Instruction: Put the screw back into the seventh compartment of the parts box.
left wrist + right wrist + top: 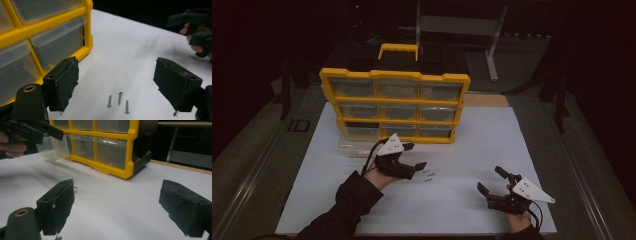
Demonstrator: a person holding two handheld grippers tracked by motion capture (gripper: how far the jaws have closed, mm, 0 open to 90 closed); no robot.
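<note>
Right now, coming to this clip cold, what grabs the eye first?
The yellow organizer with its clear drawers stands upright at the far side of the white table, one clear drawer pulled out at its lower left corner. Three screws lie loose on the table just ahead of the open left gripper. The right gripper sits open near the table's front right.

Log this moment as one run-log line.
left gripper: open, over three screws | right gripper: open, idle | organizer: upright, one drawer pulled out
</note>
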